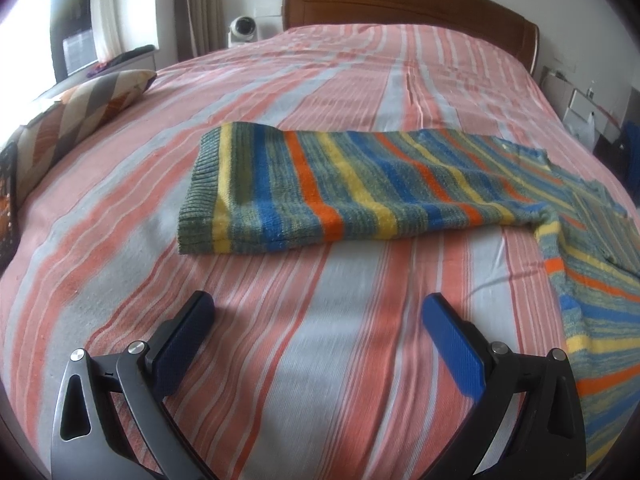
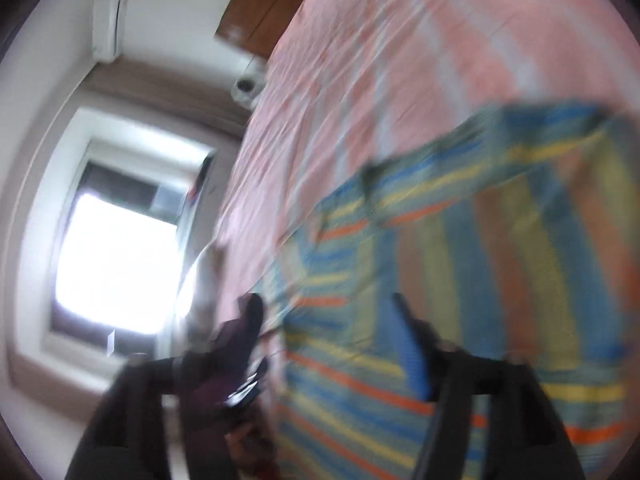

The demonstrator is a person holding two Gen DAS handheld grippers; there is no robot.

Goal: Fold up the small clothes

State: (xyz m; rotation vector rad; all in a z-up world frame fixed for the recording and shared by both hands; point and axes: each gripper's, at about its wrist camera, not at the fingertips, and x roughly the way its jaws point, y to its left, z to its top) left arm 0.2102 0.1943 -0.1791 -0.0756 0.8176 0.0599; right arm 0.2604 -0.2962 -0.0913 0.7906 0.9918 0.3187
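A small knitted sweater [image 1: 360, 188] with blue, yellow, orange and green stripes lies on the bed, its ribbed hem to the left and a sleeve trailing down at the right [image 1: 592, 320]. My left gripper [image 1: 316, 320] is open and empty, hovering over the bedspread just in front of the sweater's body. In the blurred, tilted right wrist view the sweater [image 2: 460, 280] fills the lower right. My right gripper [image 2: 328, 312] is open over its edge, with the blue finger [image 2: 408, 344] against the knit; nothing is held between the jaws.
The bed has a pink, orange and grey striped cover [image 1: 200, 260] and a wooden headboard [image 1: 400, 4]. A patterned pillow [image 1: 80, 116] lies at the left edge. A bright window [image 2: 116, 256] and a white fan [image 1: 242, 28] are beyond the bed.
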